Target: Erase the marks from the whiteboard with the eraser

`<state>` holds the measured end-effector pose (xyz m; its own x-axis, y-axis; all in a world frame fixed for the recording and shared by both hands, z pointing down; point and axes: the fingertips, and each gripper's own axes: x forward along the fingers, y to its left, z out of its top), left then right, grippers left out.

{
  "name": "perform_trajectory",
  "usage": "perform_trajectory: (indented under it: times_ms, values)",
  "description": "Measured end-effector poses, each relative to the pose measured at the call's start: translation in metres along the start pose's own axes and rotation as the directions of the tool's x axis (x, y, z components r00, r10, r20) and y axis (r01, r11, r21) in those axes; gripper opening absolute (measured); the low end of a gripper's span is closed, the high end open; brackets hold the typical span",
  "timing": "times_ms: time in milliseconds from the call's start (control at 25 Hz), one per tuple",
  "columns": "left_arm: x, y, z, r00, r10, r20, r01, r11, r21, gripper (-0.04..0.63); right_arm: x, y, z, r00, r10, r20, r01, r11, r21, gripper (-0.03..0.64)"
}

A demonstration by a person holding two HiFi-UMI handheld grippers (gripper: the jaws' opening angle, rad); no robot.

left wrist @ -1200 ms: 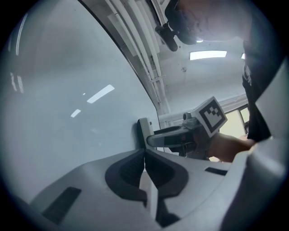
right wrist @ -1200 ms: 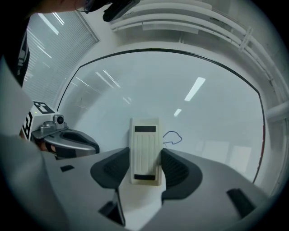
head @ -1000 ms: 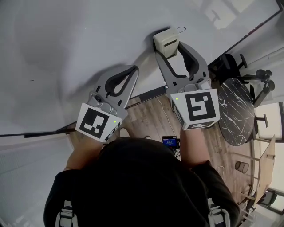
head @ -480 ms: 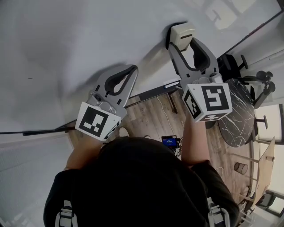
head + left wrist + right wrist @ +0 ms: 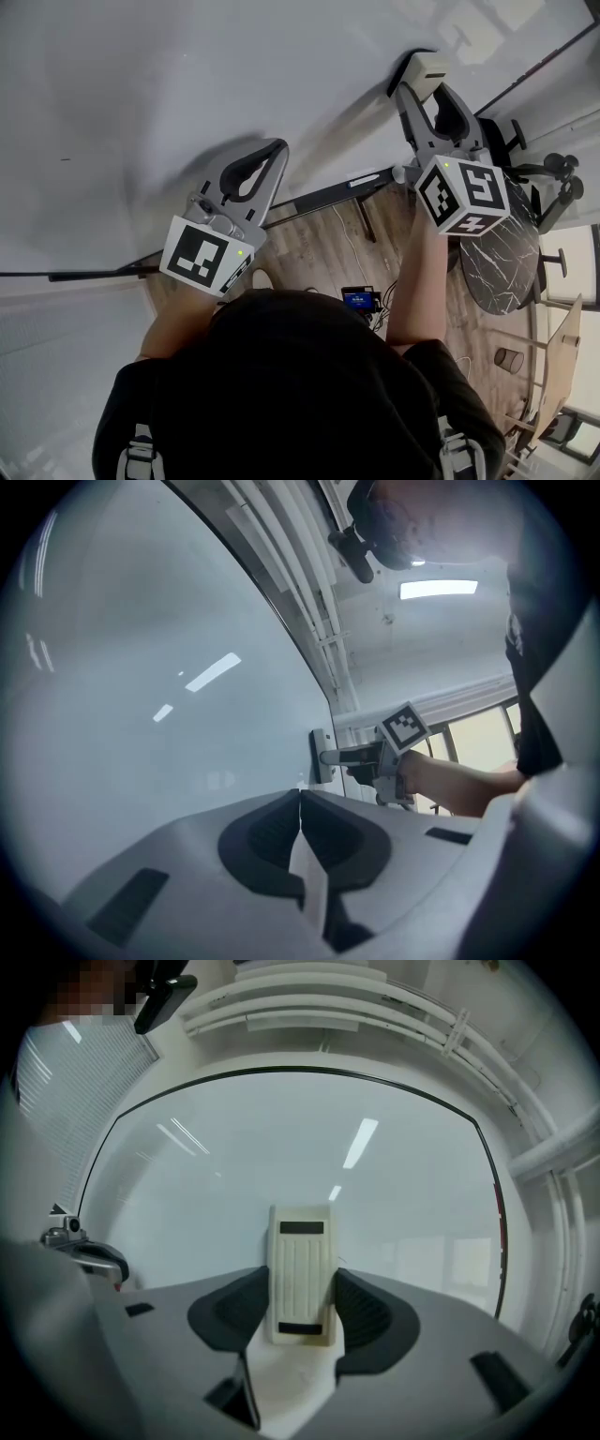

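Note:
The whiteboard (image 5: 187,84) fills most of the head view and looks white, apart from one tiny dark mark (image 5: 64,158) at the left. The cream ribbed eraser (image 5: 427,67) presses flat on the board near its right edge, with my right gripper (image 5: 427,91) shut on it. In the right gripper view the eraser (image 5: 301,1274) stands upright between the jaws of the right gripper (image 5: 302,1290). My left gripper (image 5: 280,147) is shut and empty, its tip close to the board's lower part. The left gripper (image 5: 300,795) view shows the eraser (image 5: 322,757) against the board.
A black frame rail (image 5: 328,197) runs along the board's lower edge. Below it are wooden floor, a round marble table (image 5: 497,244), an office chair (image 5: 487,136) and a small dark device (image 5: 361,300). Window blinds (image 5: 56,1082) hang to the left in the right gripper view.
My right gripper has slid the eraser up and to the right across the board. The left gripper has stayed where it was.

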<state>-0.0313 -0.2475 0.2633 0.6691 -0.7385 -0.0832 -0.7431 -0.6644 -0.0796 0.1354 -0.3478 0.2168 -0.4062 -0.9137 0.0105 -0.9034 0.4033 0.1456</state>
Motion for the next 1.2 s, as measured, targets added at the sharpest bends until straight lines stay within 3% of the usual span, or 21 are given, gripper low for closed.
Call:
perform_trajectory:
  times_ms: [640,1200]
  values:
    - [-0.016,-0.01,0.01,0.998,0.062,-0.008,-0.061,0.997,0.04,0.006,-0.027,-0.003,-0.001,1.0,0.014,0.022,-0.015,1.0,0.018,0.219]
    - [-0.04,-0.013,0.004,0.992,0.126,-0.018,-0.125,0.991,0.053,0.006,-0.043,0.057,-0.007,0.987,0.161,0.029,-0.16,0.987,-0.025,0.221]
